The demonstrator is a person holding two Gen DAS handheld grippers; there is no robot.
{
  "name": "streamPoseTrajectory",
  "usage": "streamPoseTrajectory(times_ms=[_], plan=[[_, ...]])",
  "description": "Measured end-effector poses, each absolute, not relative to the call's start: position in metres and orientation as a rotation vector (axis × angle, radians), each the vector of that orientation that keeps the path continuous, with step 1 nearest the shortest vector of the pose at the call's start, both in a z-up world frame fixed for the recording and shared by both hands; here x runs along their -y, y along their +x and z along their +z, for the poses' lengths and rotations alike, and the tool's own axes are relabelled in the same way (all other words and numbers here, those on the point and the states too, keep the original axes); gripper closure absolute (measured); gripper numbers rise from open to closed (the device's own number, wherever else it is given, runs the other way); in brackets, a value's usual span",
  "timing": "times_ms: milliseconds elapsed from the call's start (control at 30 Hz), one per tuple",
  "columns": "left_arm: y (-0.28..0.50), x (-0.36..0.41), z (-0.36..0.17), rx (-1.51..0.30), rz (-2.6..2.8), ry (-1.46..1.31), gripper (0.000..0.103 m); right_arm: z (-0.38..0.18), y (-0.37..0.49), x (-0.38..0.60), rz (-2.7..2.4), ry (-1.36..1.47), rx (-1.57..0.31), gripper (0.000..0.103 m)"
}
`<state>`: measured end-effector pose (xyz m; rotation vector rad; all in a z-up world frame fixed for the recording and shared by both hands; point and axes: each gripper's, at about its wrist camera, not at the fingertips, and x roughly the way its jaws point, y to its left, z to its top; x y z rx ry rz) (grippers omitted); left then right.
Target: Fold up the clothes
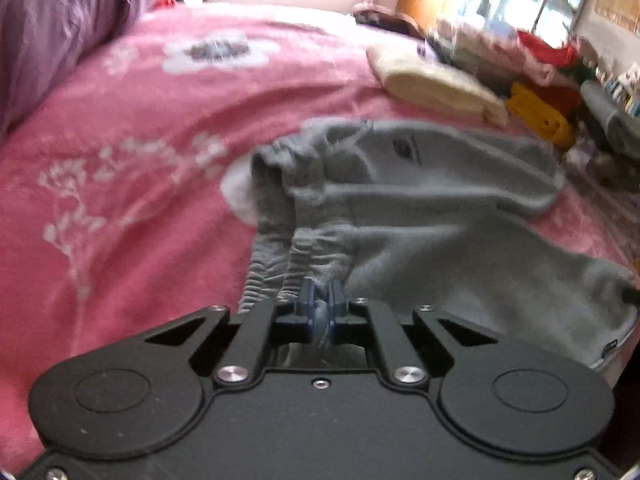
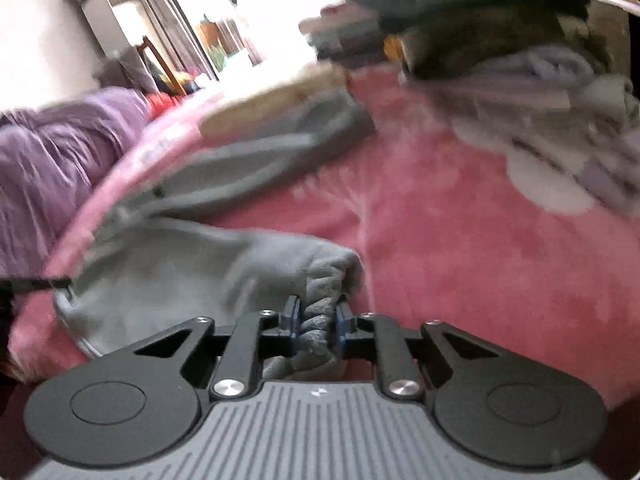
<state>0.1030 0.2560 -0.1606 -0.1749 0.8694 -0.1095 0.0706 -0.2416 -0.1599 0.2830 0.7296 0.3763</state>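
Grey sweatpants point(image 1: 420, 216) lie crumpled on the pink floral blanket point(image 1: 132, 184), centre-right of the left wrist frame, lower left in the right wrist one. Left gripper point(image 1: 321, 308) pinched nearly closed on the gathered elastic waistband. Right gripper point(image 2: 316, 320) narrowly open, clamping a bunched ribbed cuff point(image 2: 320, 312). Cream folded garment point(image 1: 436, 88) upper right, apart from pants. Right view motion-blurred.
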Motion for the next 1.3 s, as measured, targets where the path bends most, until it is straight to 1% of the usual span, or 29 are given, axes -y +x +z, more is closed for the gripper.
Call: streamPoseTrajectory(times_ms=[100, 133, 167, 200, 233, 267, 300, 333, 367, 400, 433, 467, 500, 567, 600, 667, 733, 767, 800, 833, 900, 933, 967, 1033, 1067, 1100, 1133, 1167, 1300], plan=[[0.099, -0.258, -0.157, -0.85, -0.113, -0.18, 0.101, -0.13, 0.075, 0.237, 0.404, 0.222, -0.655, 0.086], [0.097, -0.259, -0.156, -0.844, -0.114, -0.181, 0.089, -0.126, 0.077, 0.235, 0.406, 0.199, -0.647, 0.086], [0.096, -0.259, -0.155, -0.837, -0.115, -0.183, 0.059, -0.126, 0.081, 0.233, 0.411, 0.182, -0.658, 0.086], [0.094, -0.26, -0.153, -0.831, -0.116, -0.185, 0.049, -0.129, 0.085, 0.231, 0.405, 0.177, -0.674, 0.086], [0.093, -0.261, -0.152, -0.825, -0.117, -0.186, 0.048, -0.136, 0.087, 0.231, 0.392, 0.178, -0.7, 0.086], [0.091, -0.261, -0.151, -0.818, -0.118, -0.188, 0.048, -0.144, 0.089, 0.23, 0.378, 0.178, -0.735, 0.085], [0.092, -0.257, -0.157, -0.832, -0.12, -0.174, 0.048, -0.155, 0.09, 0.229, 0.352, 0.179, -0.772, 0.08], [0.093, -0.253, -0.162, -0.845, -0.122, -0.161, 0.061, -0.164, 0.089, 0.229, 0.324, 0.186, -0.8, 0.078], [0.094, -0.249, -0.168, -0.858, -0.124, -0.148, 0.068, -0.173, 0.087, 0.231, 0.307, 0.205, -0.82, 0.073], [0.095, -0.245, -0.173, -0.87, -0.126, -0.135, 0.07, -0.181, 0.084, 0.234, 0.293, 0.227, -0.829, 0.069], [0.091, -0.243, -0.171, -0.862, -0.125, -0.131, 0.076, -0.185, 0.081, 0.238, 0.289, 0.257, -0.824, 0.068], [0.088, -0.242, -0.169, -0.854, -0.124, -0.127, 0.081, -0.187, 0.079, 0.242, 0.289, 0.292, -0.815, 0.068], [0.084, -0.241, -0.165, -0.842, -0.117, -0.122, 0.083, -0.189, 0.078, 0.244, 0.293, 0.31, -0.811, 0.069], [0.076, -0.241, -0.156, -0.808, -0.105, -0.111, 0.087, -0.181, 0.083, 0.243, 0.318, 0.312, -0.789, 0.078], [0.072, -0.242, -0.144, -0.76, -0.101, -0.118, 0.088, -0.176, 0.086, 0.242, 0.332, 0.312, -0.776, 0.081], [0.064, -0.245, -0.119, -0.681, -0.11, -0.157, 0.088, -0.147, 0.089, 0.243, 0.365, 0.317, -0.688, 0.086], [0.052, -0.245, -0.1, -0.625, -0.115, -0.171, 0.088, -0.124, 0.091, 0.243, 0.381, 0.294, -0.626, 0.086], [0.047, -0.244, -0.099, -0.621, -0.112, -0.165, 0.088, -0.112, 0.091, 0.242, 0.388, 0.28, -0.599, 0.086], [0.043, -0.244, -0.098, -0.618, -0.108, -0.16, 0.088, -0.112, 0.093, 0.242, 0.389, 0.261, -0.611, 0.086], [0.041, -0.246, -0.11, -0.65, -0.097, -0.161, 0.088, -0.117, 0.096, 0.242, 0.388, 0.239, -0.642, 0.086], [0.041, -0.252, -0.139, -0.736, -0.075, -0.172, 0.086, -0.149, 0.103, 0.242, 0.374, 0.199, -0.775, 0.084], [0.041, -0.251, -0.155, -0.788, -0.069, -0.158, 0.082, -0.167, 0.102, 0.244, 0.365, 0.185, -0.826, 0.083], [0.042, -0.25, -0.171, -0.838, -0.064, -0.144, 0.077, -0.185, 0.098, 0.247, 0.355, 0.173, -0.866, 0.075], [0.041, -0.24, -0.165, -0.82, -0.079, -0.131, 0.072, -0.186, 0.086, 0.254, 0.345, 0.179, -0.863, 0.069], [0.04, -0.234, -0.162, -0.81, -0.087, -0.124, 0.066, -0.184, 0.079, 0.257, 0.341, 0.185, -0.854, 0.063], [0.039, -0.229, -0.159, -0.801, -0.094, -0.117, 0.063, -0.18, 0.074, 0.26, 0.329, 0.181, -0.838, 0.052], [0.039, -0.224, -0.156, -0.791, -0.102, -0.11, 0.059, -0.175, 0.069, 0.261, 0.313, 0.172, -0.821, 0.047], [0.038, -0.219, -0.153, -0.782, -0.11, -0.103, 0.059, -0.17, 0.065, 0.263, 0.297, 0.163, -0.803, 0.043], [0.036, -0.198, -0.142, -0.743, -0.14, -0.075, 0.059, -0.149, 0.055, 0.262, 0.244, 0.109, -0.684, 0.045]])
